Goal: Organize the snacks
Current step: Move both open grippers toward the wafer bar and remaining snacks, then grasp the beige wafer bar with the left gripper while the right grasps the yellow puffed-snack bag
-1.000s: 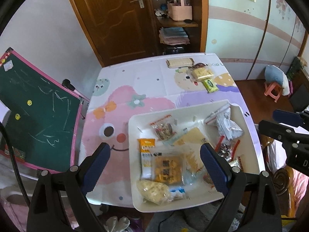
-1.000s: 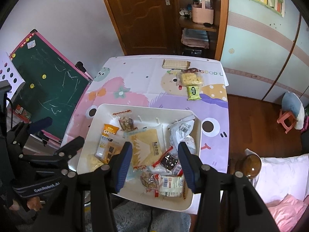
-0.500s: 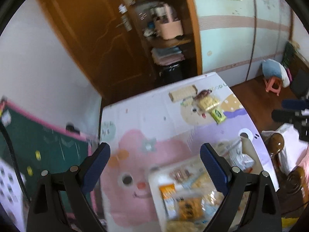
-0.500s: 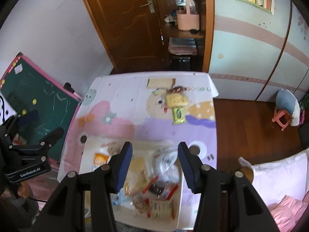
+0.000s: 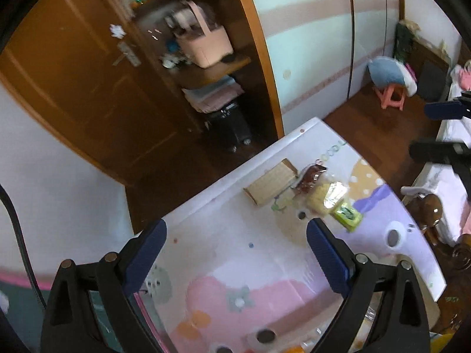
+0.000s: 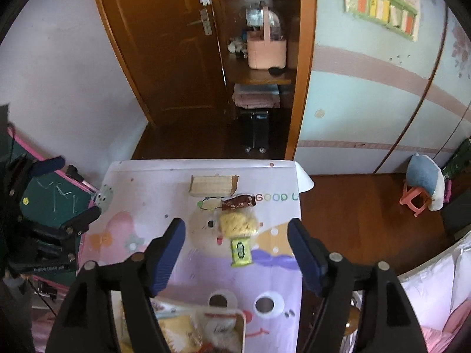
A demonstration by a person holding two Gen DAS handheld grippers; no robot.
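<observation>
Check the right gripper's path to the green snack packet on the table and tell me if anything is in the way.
Nothing visible blocks it. The right gripper is open and empty, and the green snack packet lies flat on the tablecloth between its fingers in the right wrist view. The yellow snack bag lies just beyond the packet, not in front.

Home, child's bedroom: cartoon tablecloth (image 6: 206,264), chalkboard (image 6: 56,197), pink stool (image 6: 413,200), wooden door (image 6: 164,44), bedding (image 6: 435,282).
</observation>
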